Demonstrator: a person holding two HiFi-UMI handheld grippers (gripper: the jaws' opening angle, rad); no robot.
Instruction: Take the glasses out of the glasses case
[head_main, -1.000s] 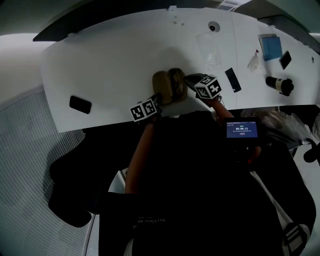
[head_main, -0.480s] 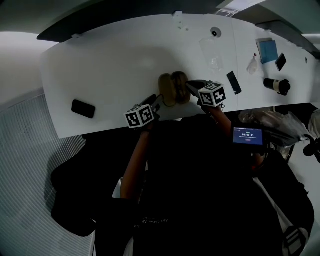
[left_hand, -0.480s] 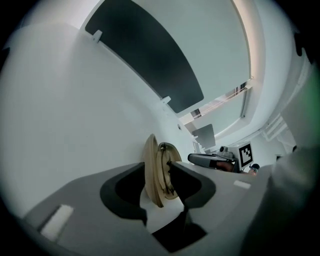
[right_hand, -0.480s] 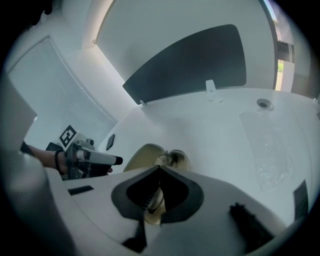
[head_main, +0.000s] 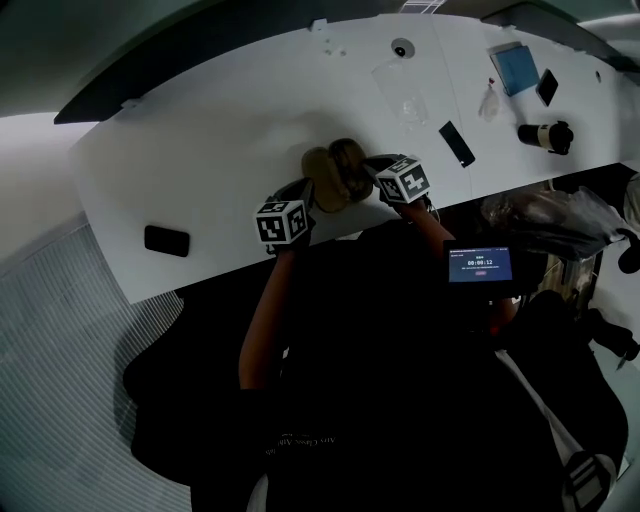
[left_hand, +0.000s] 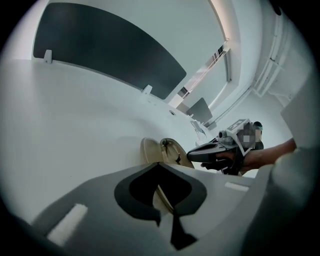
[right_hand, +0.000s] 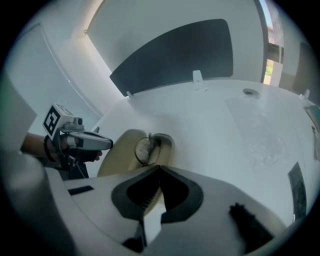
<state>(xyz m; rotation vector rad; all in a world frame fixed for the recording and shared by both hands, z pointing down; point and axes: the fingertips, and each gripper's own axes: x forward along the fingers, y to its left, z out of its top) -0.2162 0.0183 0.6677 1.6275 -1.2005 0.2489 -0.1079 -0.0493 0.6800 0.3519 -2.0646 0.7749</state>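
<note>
Dim overall, fisheye warp + dark vignette at edges.

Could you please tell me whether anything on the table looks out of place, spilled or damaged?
Nothing stands out. The glasses case lies open on the white table, and the glasses rest inside it, intact as far as can be seen. Nothing looks spilled or knocked over.
</note>
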